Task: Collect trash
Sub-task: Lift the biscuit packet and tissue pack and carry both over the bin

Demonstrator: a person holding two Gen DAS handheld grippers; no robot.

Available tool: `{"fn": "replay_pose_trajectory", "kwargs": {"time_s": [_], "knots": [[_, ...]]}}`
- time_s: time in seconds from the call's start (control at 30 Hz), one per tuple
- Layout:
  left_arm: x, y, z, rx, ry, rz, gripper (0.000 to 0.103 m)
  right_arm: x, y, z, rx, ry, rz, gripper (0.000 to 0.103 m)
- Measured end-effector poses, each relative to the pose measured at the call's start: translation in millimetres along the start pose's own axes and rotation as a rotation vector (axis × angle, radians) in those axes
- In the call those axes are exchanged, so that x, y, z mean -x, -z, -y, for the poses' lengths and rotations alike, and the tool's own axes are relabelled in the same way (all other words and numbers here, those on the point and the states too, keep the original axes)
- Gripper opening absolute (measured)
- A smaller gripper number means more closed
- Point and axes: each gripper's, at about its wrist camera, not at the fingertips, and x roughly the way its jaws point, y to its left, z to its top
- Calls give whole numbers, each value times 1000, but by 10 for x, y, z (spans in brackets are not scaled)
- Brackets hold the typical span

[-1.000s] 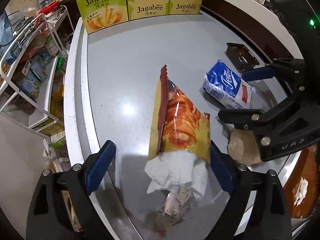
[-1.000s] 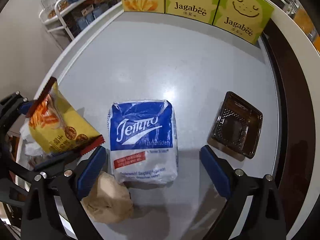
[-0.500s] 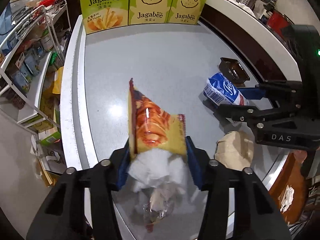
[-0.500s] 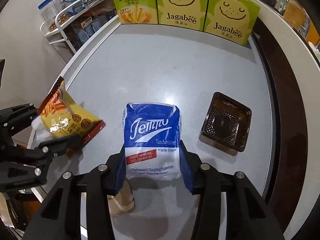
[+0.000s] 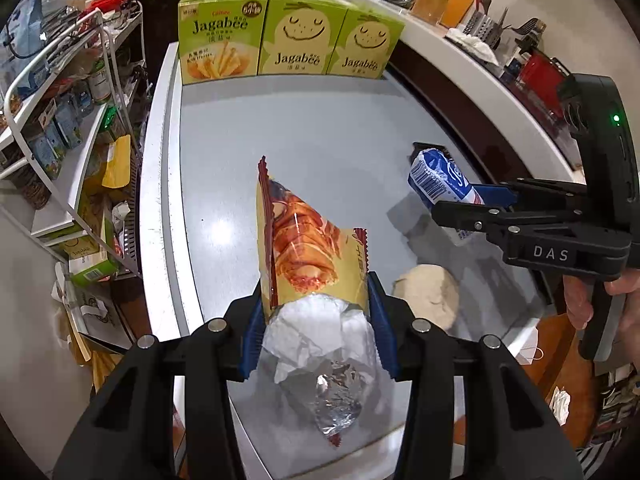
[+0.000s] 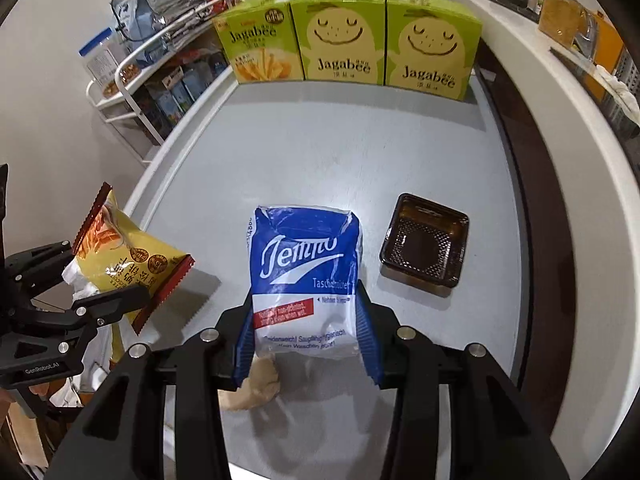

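**Left wrist and right wrist: both grippers holding trash**

Left wrist: the left gripper (image 5: 316, 312) has its fingers closed on a yellow snack bag (image 5: 308, 248) stuffed with white tissue (image 5: 320, 328), lifted above the grey table (image 5: 304, 132).

Right wrist: the right gripper (image 6: 306, 320) clamps a blue tissue pack (image 6: 304, 276) off the table; a brown tray (image 6: 424, 240) lies beside it, a crumpled brown paper (image 6: 256, 386) beneath.

Yellow-orange snack bag (image 5: 308, 256), blue-white tissue pack (image 6: 304, 276).

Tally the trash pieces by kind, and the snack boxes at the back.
Yellow snack bag: 1
Blue tissue pack: 1
Brown plastic tray: 1
Crumpled beige paper: 1
Green Jagabee boxes: 3
Total: 7
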Motion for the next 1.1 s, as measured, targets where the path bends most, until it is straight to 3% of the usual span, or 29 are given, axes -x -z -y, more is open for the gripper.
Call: {"fn": "replay_pose_trajectory", "kwargs": {"time_s": [0.33,0.7,1.1], "knots": [[378,210,197,-5,-3,48,47,496,301,-97,-17,-37,58,42],[707,524,486,3,-48,108,47,936,961,-276,-60,-77,71,42],[837,1038,748,-24,-43,68,47,1153,1566,-382,-87,-93,23,42]]}}
